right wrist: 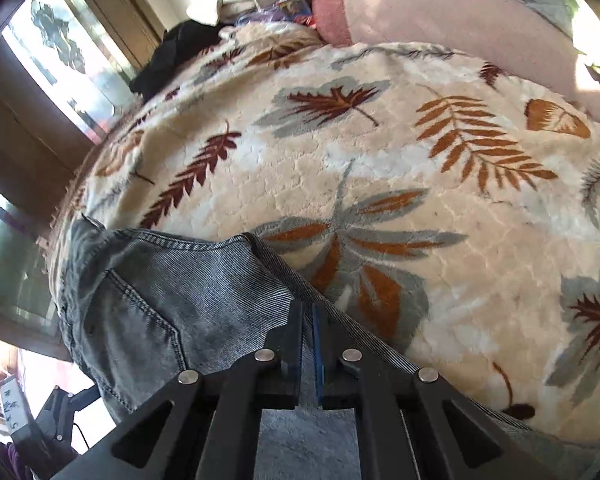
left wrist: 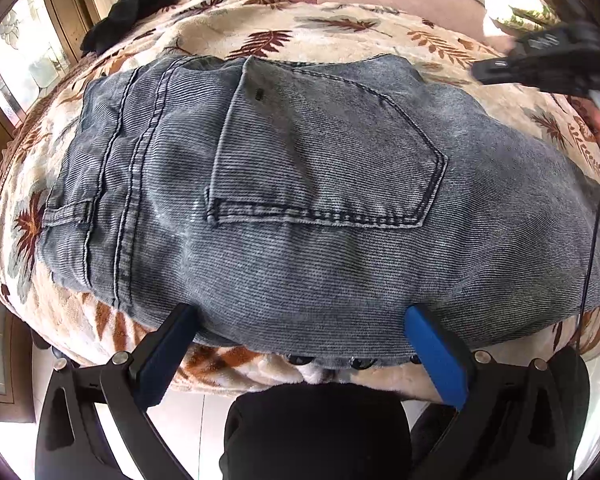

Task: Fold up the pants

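The left hand-held gripper (left wrist: 300, 322) is held low at the near edge of the bed, its two blue-padded fingers (left wrist: 436, 354) spread wide apart. Their tips rest at the near hem of the folded pants (left wrist: 300, 184) without pinching any cloth. The right hand-held gripper (right wrist: 308, 312) points across the bed with its jaws drawn almost together, only a thin slit between the pads. It sits over the right-hand edge of the pants (right wrist: 188, 300); whether any denim is caught between the pads cannot be told. In the left wrist view the same right hand-held gripper (left wrist: 540, 62) shows blurred at the upper right, above the far right corner of the pants.

The pants are grey-blue denim, folded into a compact bundle with a back pocket (left wrist: 332, 148) facing up, lying on a cream blanket (right wrist: 420, 160) printed with brown and grey leaves. A black garment (left wrist: 136, 12) lies bunched at the far left corner of the bed, well apart from the pants. A pink pillow (right wrist: 440, 16) lies at the far side.
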Demonstrator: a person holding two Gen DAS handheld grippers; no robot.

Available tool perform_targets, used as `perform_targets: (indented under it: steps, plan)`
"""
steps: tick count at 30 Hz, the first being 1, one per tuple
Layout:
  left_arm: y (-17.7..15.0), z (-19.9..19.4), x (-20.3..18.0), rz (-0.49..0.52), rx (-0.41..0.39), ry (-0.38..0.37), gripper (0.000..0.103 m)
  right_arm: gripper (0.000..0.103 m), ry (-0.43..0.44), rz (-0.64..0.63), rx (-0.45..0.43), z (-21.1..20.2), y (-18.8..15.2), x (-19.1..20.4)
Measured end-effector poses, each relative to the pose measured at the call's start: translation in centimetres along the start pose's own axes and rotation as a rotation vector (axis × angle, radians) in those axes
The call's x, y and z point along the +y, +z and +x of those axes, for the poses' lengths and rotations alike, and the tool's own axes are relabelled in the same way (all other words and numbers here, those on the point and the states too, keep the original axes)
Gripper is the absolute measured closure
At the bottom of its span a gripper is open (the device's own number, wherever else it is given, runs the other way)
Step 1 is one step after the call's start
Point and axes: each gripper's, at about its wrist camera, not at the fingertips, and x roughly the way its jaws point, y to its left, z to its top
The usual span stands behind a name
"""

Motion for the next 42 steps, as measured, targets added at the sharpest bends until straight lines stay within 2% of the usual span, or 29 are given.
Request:
perform_targets:
  steps: [2, 4, 5, 9, 12, 15, 16, 19, 22, 24, 26, 27, 28, 29, 31, 33, 36, 38, 40, 41, 42]
  plan:
    - [0.2, -1.4, 0.3, -0.018, -0.042, 0.027, 0.000, 0.097, -0.021, 0.014, -0.029, -2.1, -1.2, -0.7]
    - [0.4, -2.9, 0.1, -0.013, -0.115, 0.058, 0.000, 0.097, -0.027, 0.065, -0.029, -3.3, -2.7, -1.6]
    - [0.5, -3.2, 0.0, -0.002, -0.125, 0.063, 0.000, 0.097, -0.030, 0.086, -0.023, -3.4, -3.3, -1.9]
    - [1.0, -0.6, -0.7, 0.034, -0.017, 0.120, 0.000, 0.097, -0.057, 0.113, 0.007, -2.1, -5.0, -2.3]
    - [0.9, 0.2, 0.1, -0.026, -0.002, 0.073, 0.000, 0.097, -0.106, 0.135, 0.059, 0.7, -5.7, -3.3]
    - [0.9, 0.1, 0.4, -0.039, 0.029, 0.065, 0.000, 0.097, -0.074, 0.165, -0.008, 0.4, -5.9, -4.1]
    - [0.9, -0.1, 0.4, -0.035, 0.031, 0.073, 0.000, 0.097, -0.059, 0.180, -0.020, -0.2, -6.0, -4.4]
    - [0.7, -0.9, 0.2, -0.033, 0.031, 0.110, 0.000, 0.097, -0.097, 0.195, -0.072, -3.1, -7.6, -5.3]
    - [0.6, -2.4, -1.0, -0.022, -0.001, 0.100, 0.000, 0.097, -0.072, 0.264, -0.141, -7.6, -11.0, -8.1]
    - [0.7, -3.8, -2.3, 0.003, -0.034, 0.093, 0.000, 0.096, -0.091, 0.326, -0.186, -10.9, -13.9, -10.6]
    - [0.9, -4.8, -4.0, 0.034, -0.060, 0.089, 0.000, 0.085, -0.105, 0.405, -0.220, -14.1, -17.1, -13.4]
    - [0.9, -5.2, -4.9, 0.053, -0.070, 0.085, 0.000, 0.066, -0.110, 0.453, -0.234, -15.6, -18.8, -14.8]
    - [1.1, -5.3, -6.0, 0.072, -0.076, 0.080, 0.000, 0.042, -0.109, 0.503, -0.255, -17.0, -20.5, -16.0]
    - [1.3, -5.3, -7.1, 0.097, -0.076, 0.077, 0.000, 0.036, -0.100, 0.547, -0.297, -18.5, -22.3, -16.9]
    - [1.9, -4.7, -8.7, 0.142, -0.072, 0.086, 0.000, 0.035, -0.071, 0.600, -0.360, -20.6, -25.3, -18.1]
    - [2.5, -4.0, -10.1, 0.169, -0.077, 0.114, 0.000, 0.035, -0.016, 0.659, -0.368, -21.8, -27.7, -19.2]
    - [3.5, -3.0, -12.3, 0.208, -0.076, 0.113, 0.000, 0.035, 0.072, 0.747, -0.392, -22.4, -30.8, -20.5]
    - [3.5, -2.3, -12.4, 0.226, -0.083, 0.147, 0.000, 0.035, 0.137, 0.794, -0.408, -21.9, -32.3, -20.8]
    - [4.1, -1.3, -13.2, 0.242, -0.096, 0.146, 0.000, 0.035, 0.185, 0.826, -0.417, -21.3, -33.0, -20.7]
    - [4.0, -0.6, -13.6, 0.257, -0.085, 0.151, 0.000, 0.035, 0.202, 0.832, -0.420, -20.7, -33.2, -20.5]
    - [4.0, 0.9, -13.9, 0.275, -0.033, 0.184, 0.000, 0.035, 0.219, 0.839, -0.422, -20.3, -33.3, -20.4]
